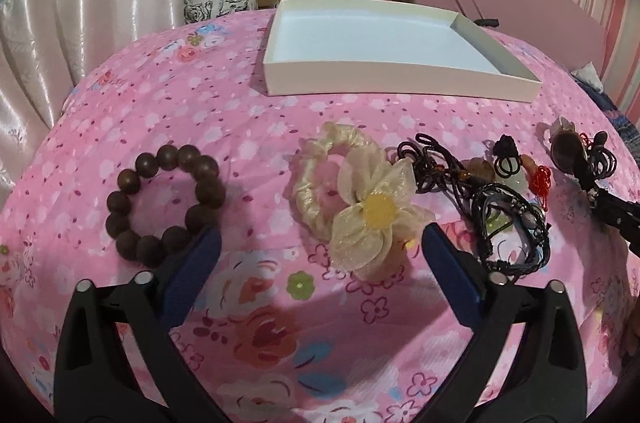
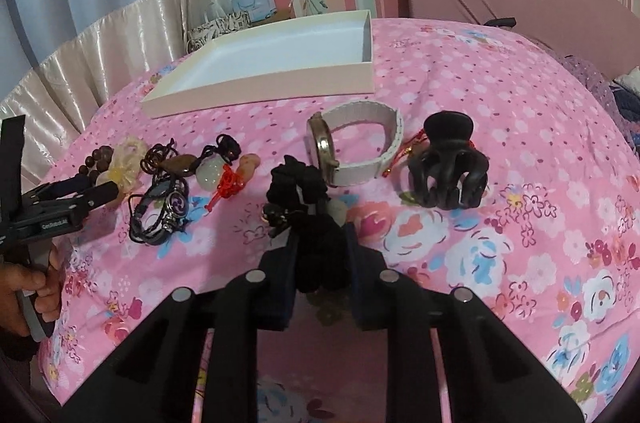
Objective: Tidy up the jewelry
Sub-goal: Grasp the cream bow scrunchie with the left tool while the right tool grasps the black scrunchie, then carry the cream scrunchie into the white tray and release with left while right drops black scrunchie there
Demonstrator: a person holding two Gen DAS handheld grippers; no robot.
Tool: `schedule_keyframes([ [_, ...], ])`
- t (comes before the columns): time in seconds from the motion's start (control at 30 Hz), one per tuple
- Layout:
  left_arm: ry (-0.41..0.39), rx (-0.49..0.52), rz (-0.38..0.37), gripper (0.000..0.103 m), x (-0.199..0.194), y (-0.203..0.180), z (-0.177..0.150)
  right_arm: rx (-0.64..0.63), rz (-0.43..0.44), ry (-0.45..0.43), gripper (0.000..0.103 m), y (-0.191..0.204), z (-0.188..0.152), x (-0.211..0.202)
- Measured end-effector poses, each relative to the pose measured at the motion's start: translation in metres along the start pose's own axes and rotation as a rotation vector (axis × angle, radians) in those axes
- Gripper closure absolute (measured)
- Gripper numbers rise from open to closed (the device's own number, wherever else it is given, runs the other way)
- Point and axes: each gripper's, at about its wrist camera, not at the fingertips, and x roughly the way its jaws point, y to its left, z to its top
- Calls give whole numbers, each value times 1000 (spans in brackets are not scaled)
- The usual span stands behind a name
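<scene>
Clamping black scrunchie, right gripper; left gripper wide before cream flower scrunchie.

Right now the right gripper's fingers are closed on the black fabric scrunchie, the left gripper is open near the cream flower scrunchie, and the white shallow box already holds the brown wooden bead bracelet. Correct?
Not quite. The white shallow box is empty; the brown wooden bead bracelet lies on the pink floral cloth, as the left wrist view shows. The rest holds.
</scene>
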Motion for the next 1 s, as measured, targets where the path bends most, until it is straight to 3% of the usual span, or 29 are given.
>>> schedule_keyframes([
  [0.03, 8, 0, -5, 22, 4, -1, 1, 4, 2, 1, 82, -1, 1, 0],
  [0.07, 22, -2, -23, 43, 7, -1, 1, 7, 5, 2, 82, -2, 1, 1],
  [0.17, 13, -5, -69, 80, 7, 0, 0, 12, 6, 3, 82, -2, 1, 1],
  [0.23, -2, -12, -95, 88, 5, 1, -2, 9, 1, 1, 82, -2, 1, 1],
  [0.5, -124, -29, -131, 88, -39, 10, -4, -20, 50, -73, 82, 5, 5, -15],
  [0.7, -220, -4, -121, 88, -69, 17, 28, -33, 71, -190, 82, 15, 41, -46],
  [0.9, -257, 6, -131, 88, -56, 11, 73, -63, 48, -259, 82, 28, 93, -47],
  [1.0, -236, -7, -136, 88, -33, 11, 92, -80, 36, -230, 82, 34, 117, -26],
])
